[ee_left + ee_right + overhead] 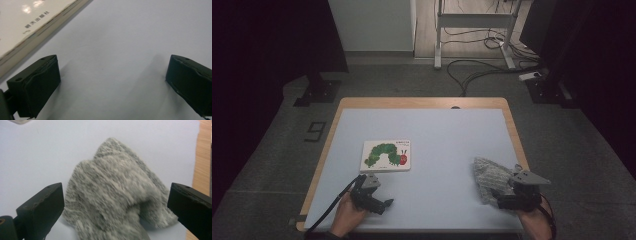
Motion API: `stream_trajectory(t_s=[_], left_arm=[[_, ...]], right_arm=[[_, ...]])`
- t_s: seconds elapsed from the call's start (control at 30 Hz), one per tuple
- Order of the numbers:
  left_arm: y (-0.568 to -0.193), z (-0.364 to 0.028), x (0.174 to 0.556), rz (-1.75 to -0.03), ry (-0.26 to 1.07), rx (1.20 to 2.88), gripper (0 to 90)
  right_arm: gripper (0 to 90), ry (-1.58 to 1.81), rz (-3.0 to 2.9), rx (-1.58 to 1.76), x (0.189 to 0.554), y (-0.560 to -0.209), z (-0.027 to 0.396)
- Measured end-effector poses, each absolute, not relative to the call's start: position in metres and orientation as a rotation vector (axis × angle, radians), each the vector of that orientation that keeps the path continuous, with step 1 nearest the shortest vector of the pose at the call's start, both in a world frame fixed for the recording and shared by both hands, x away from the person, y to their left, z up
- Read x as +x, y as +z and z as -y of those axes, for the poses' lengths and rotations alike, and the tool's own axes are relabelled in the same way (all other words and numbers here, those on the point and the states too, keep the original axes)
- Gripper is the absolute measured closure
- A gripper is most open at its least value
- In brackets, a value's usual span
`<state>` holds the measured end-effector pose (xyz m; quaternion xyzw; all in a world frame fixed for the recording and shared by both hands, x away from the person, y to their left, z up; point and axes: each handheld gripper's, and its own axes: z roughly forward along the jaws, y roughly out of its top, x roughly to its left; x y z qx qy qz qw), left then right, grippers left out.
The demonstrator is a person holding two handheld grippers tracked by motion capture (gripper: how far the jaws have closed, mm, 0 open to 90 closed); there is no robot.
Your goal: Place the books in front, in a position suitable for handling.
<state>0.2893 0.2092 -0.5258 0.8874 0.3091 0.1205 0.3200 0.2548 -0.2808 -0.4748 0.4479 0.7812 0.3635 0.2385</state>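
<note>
A picture book (387, 155) with a green caterpillar on its cover lies flat on the pale mat (437, 130), left of centre. Its corner and spine (30, 27) fill the upper left of the left gripper view. My left gripper (384, 204) rests just in front of the book, its jaws wide open over bare mat (112, 72). A crumpled grey knitted cloth (488, 177) sits at the right side. My right gripper (504, 200) hovers at its near end, open. In the right gripper view the cloth (117, 192) lies between and beyond the two jaws, and neither pad presses on it.
The mat covers a wooden table whose bare edge (514, 130) runs close to the right of the cloth (202, 157). Beyond the table are a white desk frame (474, 30), cables on the floor (477, 70) and black stands at both sides.
</note>
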Motion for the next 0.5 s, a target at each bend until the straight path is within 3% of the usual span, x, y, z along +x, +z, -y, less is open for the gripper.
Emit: stream_trajectory(t_s=[0.5], left_arm=[[-0.507, -0.242, 0.307, -0.883, 0.39, 2.309, 0.0]], right_arm=[[0.4, 1.086, -2.193, 1.162, 0.277, -0.471, 0.237]])
